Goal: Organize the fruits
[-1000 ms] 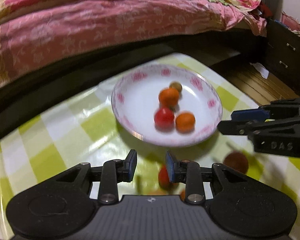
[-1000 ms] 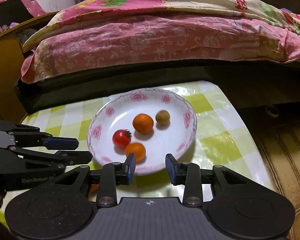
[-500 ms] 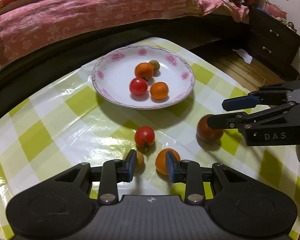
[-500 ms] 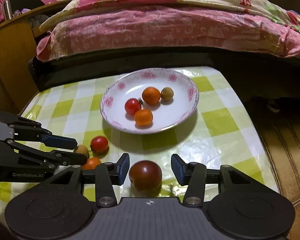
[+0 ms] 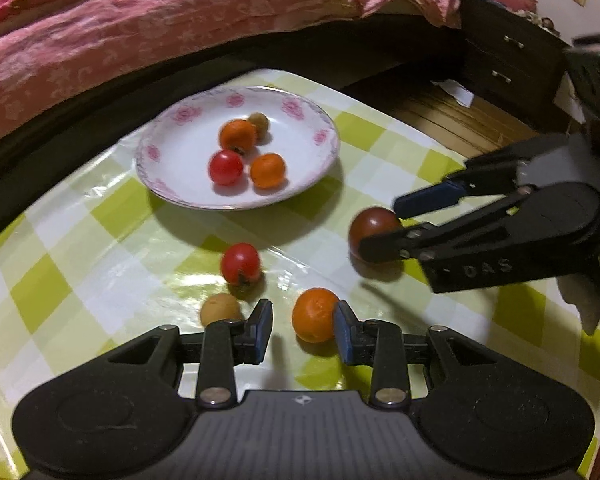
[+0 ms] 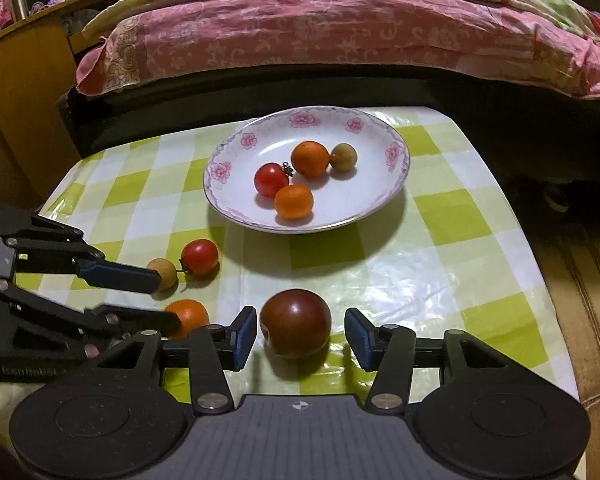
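Observation:
A white plate with pink flowers [image 5: 320, 136] [image 6: 396, 152] holds two oranges, a red tomato and a small brown fruit. On the checked cloth lie a loose orange [image 5: 314, 314] [image 6: 188, 316], a red tomato [image 5: 241, 263] [image 6: 199, 257], a small tan fruit [image 5: 221, 309] [image 6: 163, 273] and a dark red tomato [image 5: 374, 226] [image 6: 295, 322]. My left gripper [image 5: 302, 332] is open around the loose orange, its right pad against it. My right gripper [image 6: 300, 338] is open around the dark tomato, not touching it.
A bed with a pink quilt [image 6: 340, 32] runs along the far side of the table. A dark drawer unit [image 5: 508, 60] stands at the right and a wooden cabinet [image 6: 16, 80] at the left. The table's right edge [image 6: 540, 280] drops to wooden floor.
Both grippers have pulled back from the plate and lowered toward the loose fruit. The left now brackets the orange; the right has opened wider around the dark tomato.

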The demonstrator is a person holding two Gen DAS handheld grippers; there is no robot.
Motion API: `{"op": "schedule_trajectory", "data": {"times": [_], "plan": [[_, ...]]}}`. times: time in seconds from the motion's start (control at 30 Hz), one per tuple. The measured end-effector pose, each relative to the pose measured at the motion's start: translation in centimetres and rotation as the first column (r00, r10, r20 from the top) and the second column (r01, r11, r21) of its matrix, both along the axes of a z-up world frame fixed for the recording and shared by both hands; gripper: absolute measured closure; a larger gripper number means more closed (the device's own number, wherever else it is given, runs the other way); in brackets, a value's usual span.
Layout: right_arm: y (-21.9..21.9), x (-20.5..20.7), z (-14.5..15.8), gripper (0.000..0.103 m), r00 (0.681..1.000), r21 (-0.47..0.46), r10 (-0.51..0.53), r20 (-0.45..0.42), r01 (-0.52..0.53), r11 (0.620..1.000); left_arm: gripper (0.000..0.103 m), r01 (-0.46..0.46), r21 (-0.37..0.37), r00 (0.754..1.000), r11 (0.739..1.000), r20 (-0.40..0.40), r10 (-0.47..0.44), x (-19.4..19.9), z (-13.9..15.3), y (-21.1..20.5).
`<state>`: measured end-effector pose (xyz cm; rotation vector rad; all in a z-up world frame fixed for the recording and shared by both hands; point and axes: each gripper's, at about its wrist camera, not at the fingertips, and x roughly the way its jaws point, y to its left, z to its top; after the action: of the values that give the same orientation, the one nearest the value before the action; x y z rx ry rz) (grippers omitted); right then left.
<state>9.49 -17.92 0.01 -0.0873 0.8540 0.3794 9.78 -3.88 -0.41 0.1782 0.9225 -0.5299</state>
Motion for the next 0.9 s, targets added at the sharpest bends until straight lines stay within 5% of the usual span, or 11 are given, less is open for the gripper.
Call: {"op": "schedule_trajectory", "data": {"times": [0.67, 0.9], "plan": [[0.1, 0.8, -1.1, 0.057, 0.999, 0.011, 0.0, -0.049, 0.001, 1.0, 0.062, 0.033, 0.02, 0.999, 0.999, -0.027, -0.033, 0.2, -1.6, -2.0], [0.5, 1.1, -1.1, 0.066, 0.998, -0.011, -0.001, -0.068, 0.001, 1.0, 0.065, 0.027, 0.016, 0.999, 1.0, -0.019, -0.027, -0.2, -0.8, -1.0]]}}
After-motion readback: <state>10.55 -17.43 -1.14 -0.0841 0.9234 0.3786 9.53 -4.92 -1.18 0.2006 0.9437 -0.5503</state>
